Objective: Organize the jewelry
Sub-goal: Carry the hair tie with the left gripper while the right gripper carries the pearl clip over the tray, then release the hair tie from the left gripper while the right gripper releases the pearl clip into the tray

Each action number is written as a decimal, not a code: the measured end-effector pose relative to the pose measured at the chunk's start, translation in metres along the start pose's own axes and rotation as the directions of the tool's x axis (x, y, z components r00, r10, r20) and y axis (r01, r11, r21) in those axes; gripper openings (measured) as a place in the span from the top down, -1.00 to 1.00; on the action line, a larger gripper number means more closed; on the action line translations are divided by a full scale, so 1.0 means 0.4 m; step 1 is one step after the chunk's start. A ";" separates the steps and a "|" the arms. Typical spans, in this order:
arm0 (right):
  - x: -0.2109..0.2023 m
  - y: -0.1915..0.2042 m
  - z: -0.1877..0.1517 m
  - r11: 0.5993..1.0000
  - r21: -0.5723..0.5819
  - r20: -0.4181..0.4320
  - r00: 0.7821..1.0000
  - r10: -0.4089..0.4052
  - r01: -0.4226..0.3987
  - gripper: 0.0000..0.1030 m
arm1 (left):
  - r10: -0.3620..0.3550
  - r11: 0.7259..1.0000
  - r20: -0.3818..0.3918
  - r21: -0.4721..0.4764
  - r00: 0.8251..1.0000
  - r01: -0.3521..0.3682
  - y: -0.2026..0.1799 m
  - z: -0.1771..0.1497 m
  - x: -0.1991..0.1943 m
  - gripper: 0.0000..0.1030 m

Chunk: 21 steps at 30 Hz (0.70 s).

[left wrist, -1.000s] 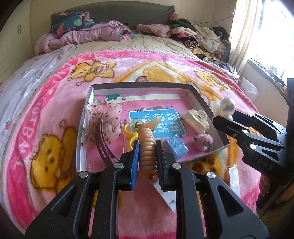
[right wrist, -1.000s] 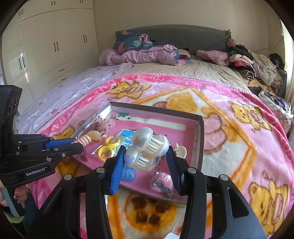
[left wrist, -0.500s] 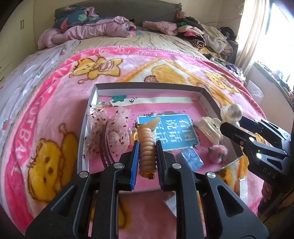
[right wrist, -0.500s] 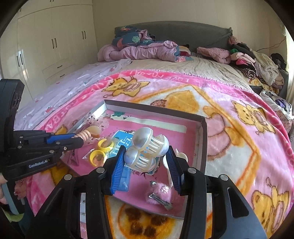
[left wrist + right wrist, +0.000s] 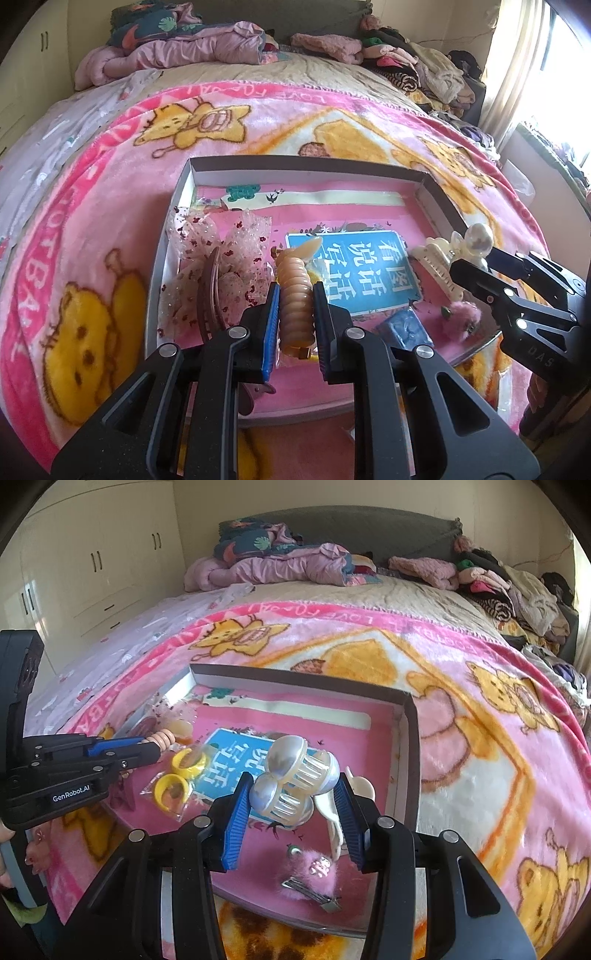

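A shallow pink-lined box [image 5: 306,162] [image 5: 406,746] lies on the bed. My left gripper [image 5: 295,310] is shut on a ribbed tan hair clip [image 5: 295,295], held over the box's near left part; it also shows in the right wrist view [image 5: 162,738]. My right gripper [image 5: 295,794] is shut on a pearly white claw clip [image 5: 295,779], held over the box's near right part; it also shows in the left wrist view [image 5: 476,240]. In the box lie a sheer pink bow [image 5: 221,251], a brown hairband [image 5: 207,295], yellow rings [image 5: 184,771], a cream claw clip [image 5: 439,266] and a fluffy pink clip [image 5: 314,875].
The box sits on a pink bear-print blanket [image 5: 92,229]. Bedding and piled clothes [image 5: 280,565] lie at the headboard. White wardrobes [image 5: 92,572] stand to the left. A curtain and window [image 5: 524,66] are on the right. A blue card [image 5: 362,273] lies in the box.
Both grippers have moved forward and lower over the box, still holding their clips. The box looks larger and closer in both views.
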State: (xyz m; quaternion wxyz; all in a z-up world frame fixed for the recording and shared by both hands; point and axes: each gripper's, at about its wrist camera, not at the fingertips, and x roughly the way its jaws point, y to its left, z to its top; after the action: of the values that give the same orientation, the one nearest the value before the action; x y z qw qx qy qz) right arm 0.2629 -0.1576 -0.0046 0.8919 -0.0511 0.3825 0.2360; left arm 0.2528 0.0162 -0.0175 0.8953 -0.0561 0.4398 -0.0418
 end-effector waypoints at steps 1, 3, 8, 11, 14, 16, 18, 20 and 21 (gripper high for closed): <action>0.002 -0.005 -0.002 1.000 0.005 -0.003 1.000 -0.002 0.002 0.17 | -0.001 1.000 -0.001 -0.001 1.000 0.001 0.002 0.000 0.003 0.78; 0.005 -0.017 -0.007 1.000 0.021 -0.008 1.000 -0.010 0.010 0.17 | -0.004 1.000 -0.005 0.000 1.000 0.004 0.003 0.000 0.009 0.78; 0.007 -0.041 -0.024 0.998 0.059 -0.026 1.000 -0.018 0.019 0.16 | -0.007 1.000 -0.008 0.005 1.000 0.007 0.001 -0.005 0.014 0.78; 0.008 -0.050 -0.033 0.997 0.070 -0.034 0.999 -0.025 0.027 0.16 | -0.009 1.000 -0.010 0.007 1.000 0.009 0.000 -0.005 0.016 0.78; 0.005 -0.054 -0.039 0.996 0.081 -0.040 0.999 -0.018 0.021 0.15 | -0.011 1.000 -0.011 0.013 1.000 0.012 -0.003 -0.007 0.016 0.77; 0.002 -0.052 -0.043 0.996 0.084 -0.041 0.999 -0.014 0.017 0.15 | -0.012 1.000 -0.007 0.014 1.000 0.012 -0.005 -0.007 0.012 0.68; -0.003 -0.050 -0.045 0.996 0.086 -0.042 0.999 -0.013 0.016 0.15 | -0.014 1.000 -0.004 0.016 1.000 0.014 -0.007 -0.007 0.006 0.59; -0.011 -0.049 -0.045 0.996 0.088 -0.038 0.999 -0.012 0.015 0.10 | -0.012 1.000 0.001 0.018 1.000 0.012 -0.007 -0.008 -0.001 0.59; -0.016 -0.048 -0.046 0.996 0.090 -0.034 0.999 -0.013 0.016 0.00 | -0.012 1.000 0.002 0.019 1.000 0.012 -0.008 -0.007 -0.004 0.59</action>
State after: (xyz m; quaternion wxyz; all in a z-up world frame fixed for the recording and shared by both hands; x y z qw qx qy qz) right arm 0.2560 -0.1820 -0.0146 0.8884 -0.0177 0.4074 0.2110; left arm 0.2496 0.0130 -0.0177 0.8961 -0.0505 0.4379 -0.0515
